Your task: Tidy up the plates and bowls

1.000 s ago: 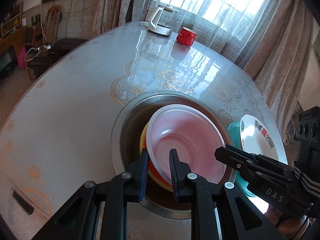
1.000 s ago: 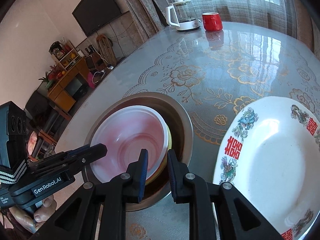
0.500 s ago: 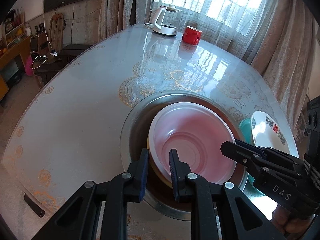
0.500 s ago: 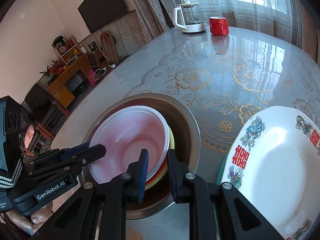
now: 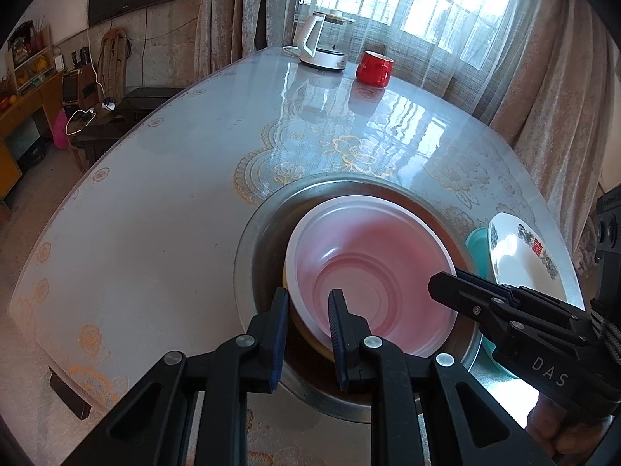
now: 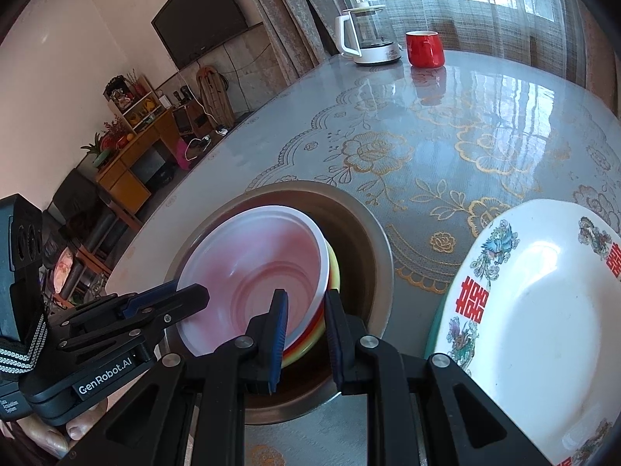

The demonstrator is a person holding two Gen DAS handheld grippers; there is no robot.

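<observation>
A white bowl [image 5: 372, 268] [image 6: 252, 268] lies on top of a red and a yellow bowl [image 6: 334, 272], stacked a little tilted inside a round steel basin [image 5: 248, 256] [image 6: 382, 256]. My left gripper [image 5: 308, 310] [image 6: 202, 295] hangs shut at the stack's near left rim. At the near right rim my right gripper [image 6: 306, 310] [image 5: 434, 285] is shut too. The rim shows through the narrow gap of each, and no pad visibly presses on it. A white plate with red and floral print [image 5: 520, 256] [image 6: 543, 330] rests on a teal dish [image 5: 477, 248] to the right of the basin.
A white kettle [image 5: 322, 50] [image 6: 368, 42] and a red mug [image 5: 374, 68] [image 6: 425, 48] stand at the far edge of the glossy flowered table by the curtained window. The table edge curves close on the left. A person's fingers hold each gripper handle.
The left wrist view has tipped slightly, so more of the room and table shows. Bowls, plate and both grippers stay where they were.
</observation>
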